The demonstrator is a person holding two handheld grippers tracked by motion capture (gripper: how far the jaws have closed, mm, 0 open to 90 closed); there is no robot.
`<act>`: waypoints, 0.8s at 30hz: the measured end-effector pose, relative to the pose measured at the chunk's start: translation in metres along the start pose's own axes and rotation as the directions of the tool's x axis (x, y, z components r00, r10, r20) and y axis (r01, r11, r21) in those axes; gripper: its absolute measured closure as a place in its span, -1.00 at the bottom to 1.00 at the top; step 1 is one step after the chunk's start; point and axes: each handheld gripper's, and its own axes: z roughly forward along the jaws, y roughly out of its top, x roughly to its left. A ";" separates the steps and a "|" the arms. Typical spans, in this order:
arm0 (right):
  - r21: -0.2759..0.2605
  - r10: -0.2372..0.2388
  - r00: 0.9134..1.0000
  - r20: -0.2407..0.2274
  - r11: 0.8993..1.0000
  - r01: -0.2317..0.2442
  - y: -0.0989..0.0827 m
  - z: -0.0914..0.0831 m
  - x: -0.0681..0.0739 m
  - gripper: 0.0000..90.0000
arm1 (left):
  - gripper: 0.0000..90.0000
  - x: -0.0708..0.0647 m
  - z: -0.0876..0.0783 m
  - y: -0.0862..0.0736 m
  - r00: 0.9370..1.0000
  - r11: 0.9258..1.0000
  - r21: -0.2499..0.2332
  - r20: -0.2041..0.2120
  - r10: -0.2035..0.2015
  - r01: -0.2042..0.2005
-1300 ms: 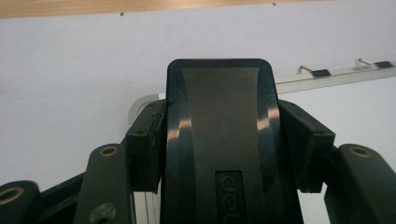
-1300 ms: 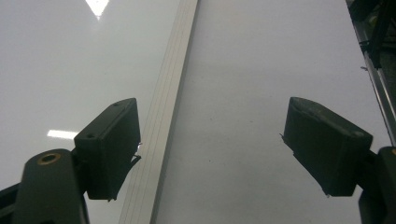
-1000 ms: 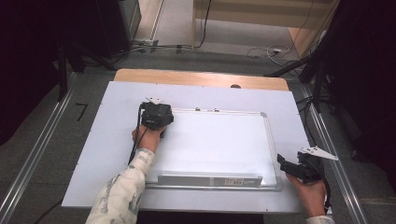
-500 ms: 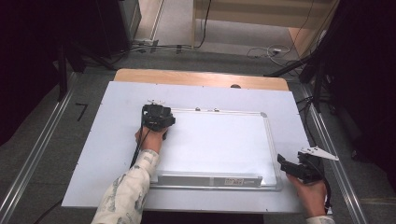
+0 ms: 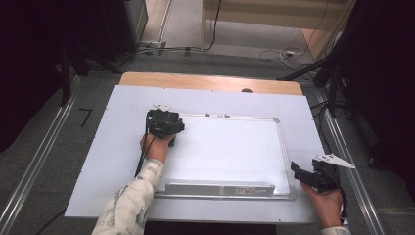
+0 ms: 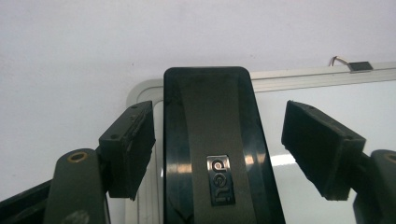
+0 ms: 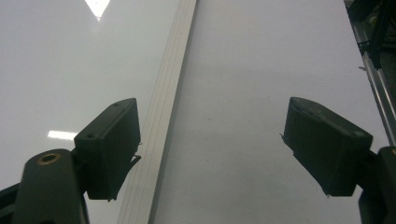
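A pale counter (image 5: 98, 147) carries a framed whiteboard (image 5: 230, 147). The left gripper (image 6: 219, 140) sits at the board's far left corner, fingers (image 6: 128, 144) spread around a black eraser (image 6: 212, 154) lying on the board. The right gripper (image 7: 210, 149) is near the board's right edge, fingers (image 7: 109, 144) spread, holding nothing.

It looked like a lab: dark curtains (image 5: 29, 58), metal floor rails (image 5: 36, 166), and loose cables (image 5: 274, 51) surrounded the desk (image 5: 112, 147).

A black eraser (image 6: 212, 154) with a "deli" badge lies flat on the whiteboard's (image 5: 230, 147) far-left corner.
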 end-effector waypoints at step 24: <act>-0.001 0.001 1.000 0.007 1.000 -0.001 -0.001 -0.002 0.002 -0.62 | -0.60 0.046 -0.075 -0.047 0.996 0.993 -0.117 0.090 0.027 -0.016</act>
